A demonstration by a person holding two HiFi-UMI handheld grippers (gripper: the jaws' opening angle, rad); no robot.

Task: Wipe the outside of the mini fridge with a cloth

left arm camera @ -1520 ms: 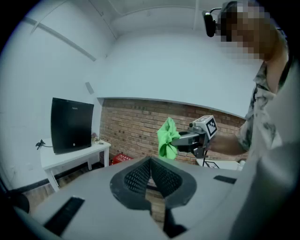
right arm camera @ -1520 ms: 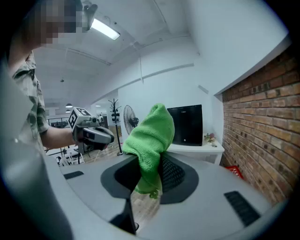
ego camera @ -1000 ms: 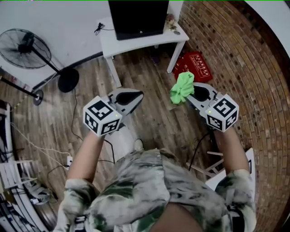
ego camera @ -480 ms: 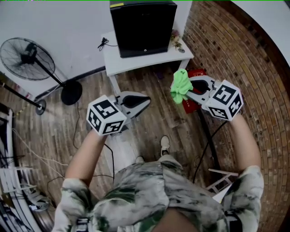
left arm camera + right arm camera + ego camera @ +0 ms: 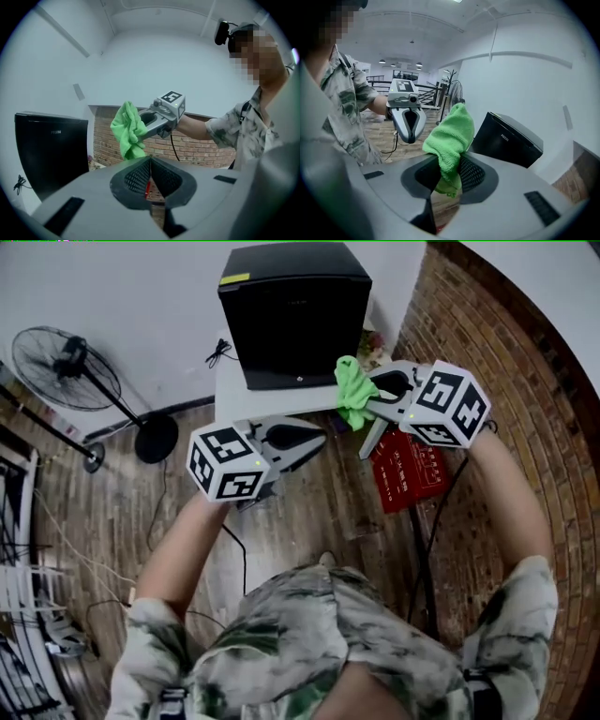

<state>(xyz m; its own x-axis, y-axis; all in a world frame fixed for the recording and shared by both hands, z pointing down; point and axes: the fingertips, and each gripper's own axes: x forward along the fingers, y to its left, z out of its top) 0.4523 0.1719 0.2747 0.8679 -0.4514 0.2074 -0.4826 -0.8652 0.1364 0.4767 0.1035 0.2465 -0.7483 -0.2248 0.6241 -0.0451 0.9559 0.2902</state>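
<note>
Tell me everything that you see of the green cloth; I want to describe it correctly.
The green cloth is bright lime, with a fuzzy pile like microfibre. It is bunched and crumpled, not spread. The right gripper is shut on it, so most of it bulges out past the jaws. It is held in the air near the black mini fridge, apart from it; nothing else touches it.

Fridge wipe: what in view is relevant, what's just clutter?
Job: mini fridge, green cloth, right gripper clamping it, left gripper shut and empty.
Lying about: standing fan, red box on the floor, white table under the fridge.
</note>
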